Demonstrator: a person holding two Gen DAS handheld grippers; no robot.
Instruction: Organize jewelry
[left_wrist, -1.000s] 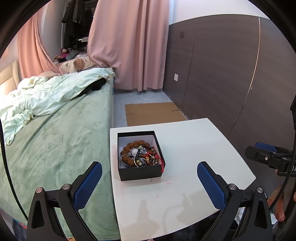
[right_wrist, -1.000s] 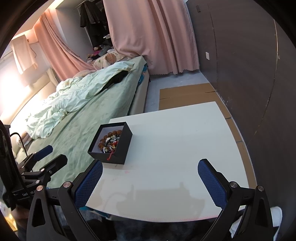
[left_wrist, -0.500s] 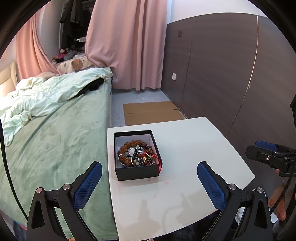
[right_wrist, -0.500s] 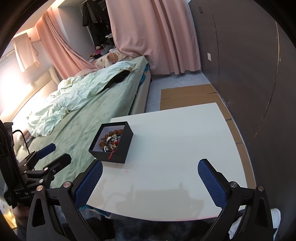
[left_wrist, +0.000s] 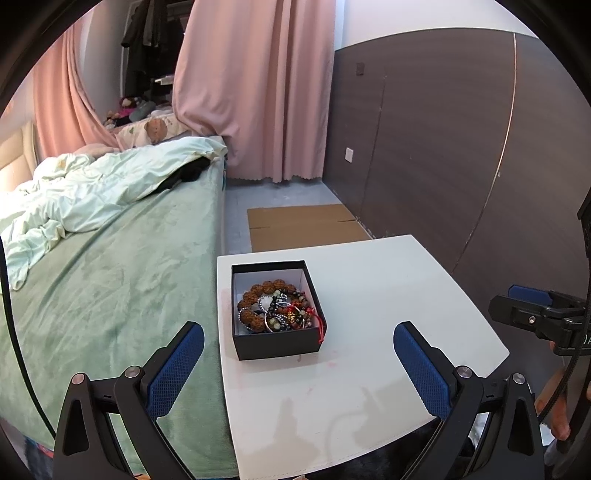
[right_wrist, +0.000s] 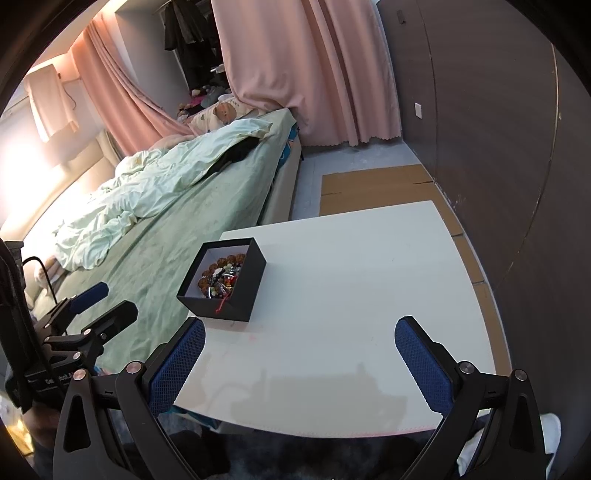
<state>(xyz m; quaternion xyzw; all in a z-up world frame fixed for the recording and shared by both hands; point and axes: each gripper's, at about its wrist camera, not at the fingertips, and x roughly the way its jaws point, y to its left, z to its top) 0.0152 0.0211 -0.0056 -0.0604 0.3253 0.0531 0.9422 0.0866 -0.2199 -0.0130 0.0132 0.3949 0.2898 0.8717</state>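
Note:
A black open box stands near the left edge of a white table. It holds a tangle of jewelry: a brown bead bracelet, darker beads, silver rings and a red cord hanging over the front wall. My left gripper is open, held in front of the box with nothing between its blue pads. My right gripper is open too, above the near part of the table, to the right of the box. Each gripper shows at the edge of the other's view.
A bed with a green cover and a rumpled pale quilt lies against the table's left side. A dark wood wall stands to the right. Flat cardboard lies on the floor beyond, before pink curtains.
Both cameras have drawn back and risen slightly, so the box sits a little farther off. Both grippers stayed open and the box has not moved.

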